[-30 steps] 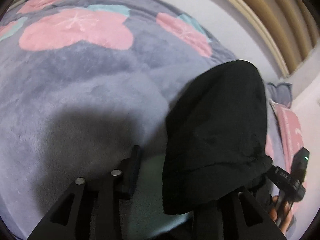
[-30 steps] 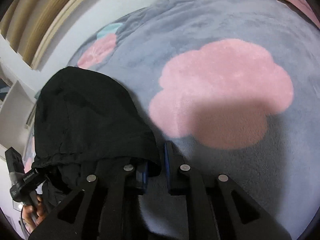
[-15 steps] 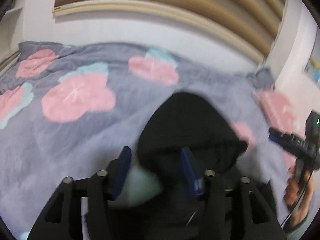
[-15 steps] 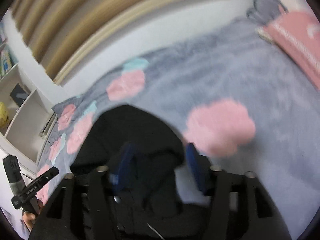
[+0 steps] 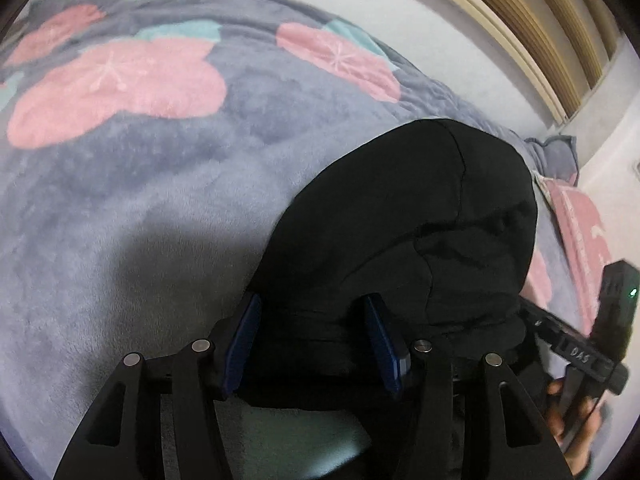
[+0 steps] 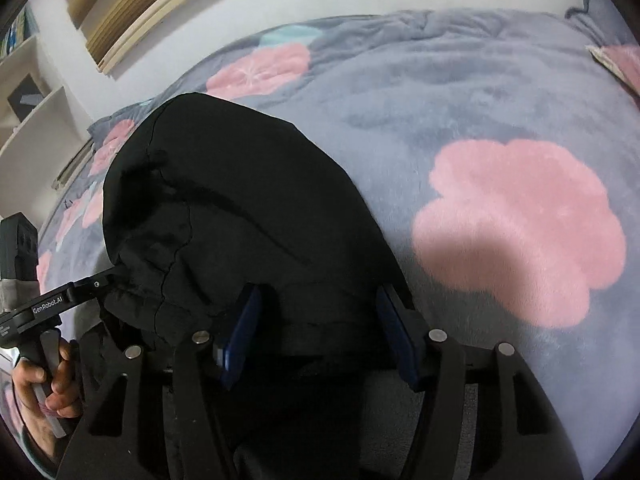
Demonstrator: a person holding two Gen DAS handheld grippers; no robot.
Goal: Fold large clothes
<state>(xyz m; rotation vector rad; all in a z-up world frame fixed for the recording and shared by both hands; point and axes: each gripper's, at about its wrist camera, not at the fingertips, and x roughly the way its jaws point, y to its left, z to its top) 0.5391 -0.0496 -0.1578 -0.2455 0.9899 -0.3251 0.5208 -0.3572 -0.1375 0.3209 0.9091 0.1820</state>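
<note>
Well, we join the fold early, by the look of it. A black hooded garment lies on the bed, on a grey fleece blanket printed with pink flowers, and what faces both cameras is its rounded hood, spread flat with a centre seam running up it. The body of the garment sits below the frame edges, so how much is folded down there I cannot tell; nothing visible looks like a tidy finished stack, and my read is that most of the folding remains to be done.

Now the jaws. The left gripper has its blue pads wide apart, straddling the dark band of cloth at the base of the hood; fabric lies between them, but the pads are not pressing on it as far as this view shows. Same story on the right: the right gripper stands spread wide, its blue pads set either side of the hood's lower hem, cloth between them, no pinch. Each gripper appears in the other's camera at the hood's far edge, near each other across the garment. Neither tool is holding anything; both look poised to close on the fabric near the neckline.
</note>
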